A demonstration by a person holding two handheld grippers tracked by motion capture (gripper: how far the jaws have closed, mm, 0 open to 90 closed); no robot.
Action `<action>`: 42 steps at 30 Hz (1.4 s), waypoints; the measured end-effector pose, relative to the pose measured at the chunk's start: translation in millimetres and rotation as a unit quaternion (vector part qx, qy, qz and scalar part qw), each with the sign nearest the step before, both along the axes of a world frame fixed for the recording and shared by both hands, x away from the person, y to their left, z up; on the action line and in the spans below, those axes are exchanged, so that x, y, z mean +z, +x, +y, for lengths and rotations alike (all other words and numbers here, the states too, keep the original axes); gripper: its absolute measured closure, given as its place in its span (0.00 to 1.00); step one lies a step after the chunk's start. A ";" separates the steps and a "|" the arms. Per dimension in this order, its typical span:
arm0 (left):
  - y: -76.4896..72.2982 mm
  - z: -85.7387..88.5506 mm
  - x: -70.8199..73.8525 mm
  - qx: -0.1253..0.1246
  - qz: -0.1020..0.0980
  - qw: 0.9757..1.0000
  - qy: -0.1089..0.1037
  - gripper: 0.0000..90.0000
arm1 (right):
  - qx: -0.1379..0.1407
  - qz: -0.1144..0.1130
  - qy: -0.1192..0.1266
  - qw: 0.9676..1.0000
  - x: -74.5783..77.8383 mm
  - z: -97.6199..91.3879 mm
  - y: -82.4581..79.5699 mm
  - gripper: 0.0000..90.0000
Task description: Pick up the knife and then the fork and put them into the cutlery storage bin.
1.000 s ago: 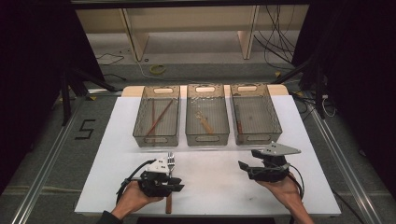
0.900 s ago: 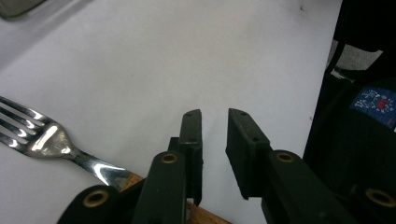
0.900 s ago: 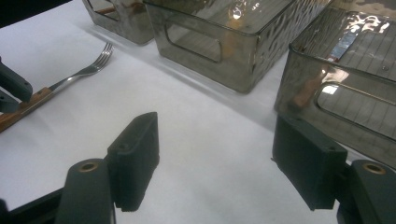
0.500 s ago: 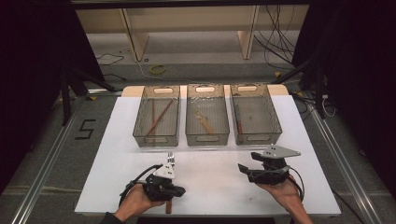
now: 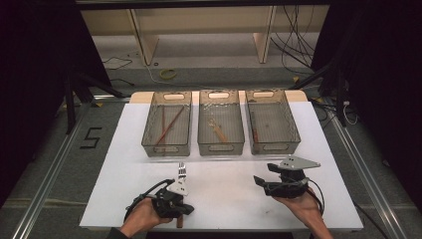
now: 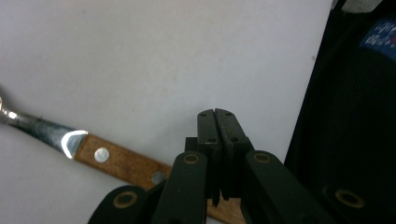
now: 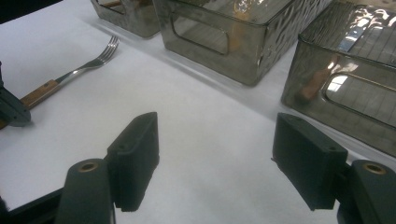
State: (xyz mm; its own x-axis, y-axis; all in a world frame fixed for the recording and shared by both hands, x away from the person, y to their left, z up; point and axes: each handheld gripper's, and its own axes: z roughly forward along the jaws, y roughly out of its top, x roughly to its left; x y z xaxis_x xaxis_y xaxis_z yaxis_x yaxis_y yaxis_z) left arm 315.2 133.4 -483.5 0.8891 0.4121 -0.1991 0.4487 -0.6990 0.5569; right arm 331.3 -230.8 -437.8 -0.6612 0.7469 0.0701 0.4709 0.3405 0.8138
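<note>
A fork point(image 5: 182, 173) with a wooden handle point(image 6: 122, 162) lies on the white tabletop point(image 5: 229, 172), tines toward the bins. My left gripper point(image 5: 189, 209) sits low over the handle's near end, held in a hand. Its jaws have just been closing, and in the left gripper view point(image 6: 215, 114) the pads meet with no gap. The handle passes under their base, and I cannot tell whether it is pinched. My right gripper point(image 5: 259, 181) rests at the front right, pointing left, its jaws point(image 7: 215, 130) wide open with bare table between them. The fork point(image 7: 88, 63) lies to its left.
Three clear grey bins stand in a row at the back: the left bin point(image 5: 167, 144) holds long wooden-handled pieces, the middle bin point(image 5: 221, 144) a pale utensil, the right bin point(image 5: 272, 144) one item by its left wall. The table's front edge runs just behind the left gripper.
The left gripper has sunk onto the fork's handle and tilted, and its jaws have come together. The right gripper has stayed where it was.
</note>
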 end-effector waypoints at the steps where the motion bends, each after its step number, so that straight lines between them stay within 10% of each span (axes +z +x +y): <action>1: -0.1 0.8 0.6 0.002 0.003 1.000 0.004 0.98 | 0.000 0.000 0.000 1.000 0.0 0.0 0.0 0.36; 12: 9.6 24.4 7.1 0.017 0.006 0.998 0.063 0.98 | -0.001 0.001 0.000 1.000 0.5 0.0 -0.8 0.36; 21: 23.7 49.7 10.5 0.066 -0.015 0.991 0.112 0.98 | 0.000 0.000 -0.001 1.000 -0.1 0.8 -0.3 0.36; 42: 39.4 66.2 10.0 0.122 -0.045 0.983 0.126 0.98 | 0.002 0.003 -0.002 1.000 -1.2 2.1 0.5 0.36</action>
